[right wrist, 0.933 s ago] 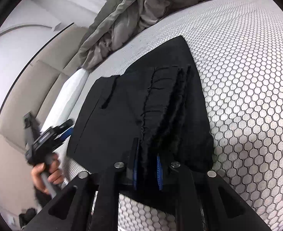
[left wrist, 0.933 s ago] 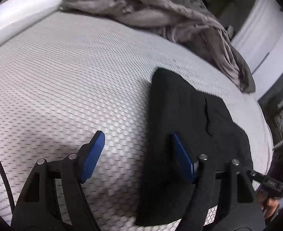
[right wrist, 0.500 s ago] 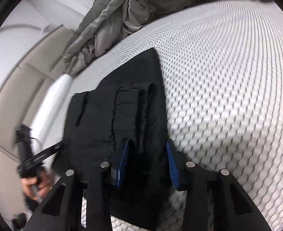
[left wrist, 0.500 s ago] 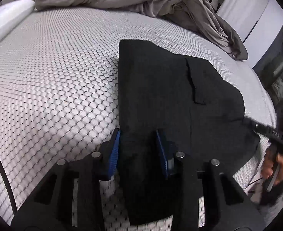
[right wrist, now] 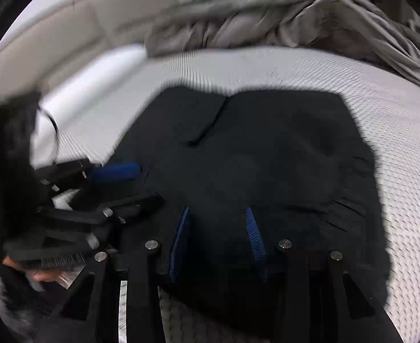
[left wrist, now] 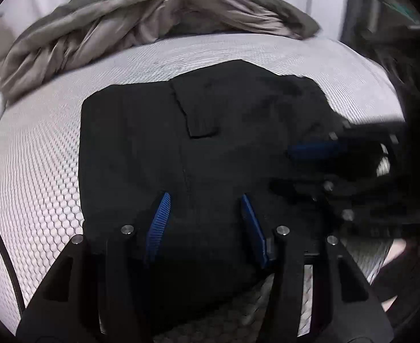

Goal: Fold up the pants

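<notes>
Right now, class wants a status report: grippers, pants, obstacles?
Left gripper open, jaws just widened; right gripper open. Black pants folded flat on mattress. Grey blanket behind, clear.

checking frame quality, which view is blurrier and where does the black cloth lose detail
Right wrist view: heavy motion smear on the blanket and mattress. Left wrist view: sharper mattress weave, blurred right edge. Both views: the pants read near featureless black.

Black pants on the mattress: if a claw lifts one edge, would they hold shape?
Probably not. The black pants lie limp in flat layers, so they would likely droop. The textured mattress probably resists sliding.
</notes>
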Demonstrator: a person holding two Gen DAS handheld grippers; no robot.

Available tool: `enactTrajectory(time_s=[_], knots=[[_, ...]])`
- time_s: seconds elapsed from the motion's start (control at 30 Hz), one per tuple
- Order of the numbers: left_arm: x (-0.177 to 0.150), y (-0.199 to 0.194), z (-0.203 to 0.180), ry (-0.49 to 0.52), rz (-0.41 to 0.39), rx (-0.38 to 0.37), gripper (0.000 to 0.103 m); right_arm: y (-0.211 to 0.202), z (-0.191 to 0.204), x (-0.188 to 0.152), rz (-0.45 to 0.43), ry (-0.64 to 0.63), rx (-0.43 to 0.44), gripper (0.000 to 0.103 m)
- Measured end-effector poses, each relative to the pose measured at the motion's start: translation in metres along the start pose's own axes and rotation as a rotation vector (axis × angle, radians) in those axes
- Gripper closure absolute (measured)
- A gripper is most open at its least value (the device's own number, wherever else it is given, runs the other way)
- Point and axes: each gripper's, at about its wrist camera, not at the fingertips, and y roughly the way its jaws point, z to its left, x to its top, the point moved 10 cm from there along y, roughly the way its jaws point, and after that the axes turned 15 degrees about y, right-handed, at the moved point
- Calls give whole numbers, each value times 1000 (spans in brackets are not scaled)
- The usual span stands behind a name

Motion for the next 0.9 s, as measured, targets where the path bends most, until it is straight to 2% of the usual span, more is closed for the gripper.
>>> enactTrajectory(time_s=[0.1,0.13,0.17,0.27,0.33,0.37,0.43,0.5,0.6,0.63,0.67,0.73,0.77,0.8,0.9], knots=[[-11,-13,14,-38,-12,-21,54,-2,-7,-2,-25,-121,-77,63],[-17,-20,19,-49,-19,-23,54,-11,-24,-1,-48,-138,-152,66],[-23,-26,25,-67,-21,-24,54,-18,-36,0,-66,-149,-177,71],[-22,-35,36,-96,-11,6,54,-36,-55,-1,-82,-131,-167,68],[-19,-53,39,-104,-48,20,54,-44,-50,7,-115,-102,-167,66],[-8,-55,38,-103,-70,13,54,-45,-37,11,-132,-98,-135,66],[4,-42,33,-98,-59,3,53,-43,-10,10,-152,-103,-64,65],[5,-16,35,-107,7,9,53,-28,1,11,-138,-82,-46,64],[-3,-12,42,-118,1,-24,54,9,3,10,-58,-104,-73,64],[-8,-16,44,-111,8,-25,54,7,-1,11,-53,-106,-74,64],[-14,-22,47,-107,11,-23,53,0,-14,13,-52,-91,-117,64],[-22,-25,50,-120,39,-30,52,-14,-40,19,-72,-77,-200,71],[-20,-27,54,-141,52,-19,52,-18,-47,19,-56,-49,-168,71],[-13,-30,56,-165,39,-18,52,-22,-48,20,-47,-19,-128,69],[20,-31,62,-180,-43,-11,51,-29,-30,36,-104,7,-104,58]])
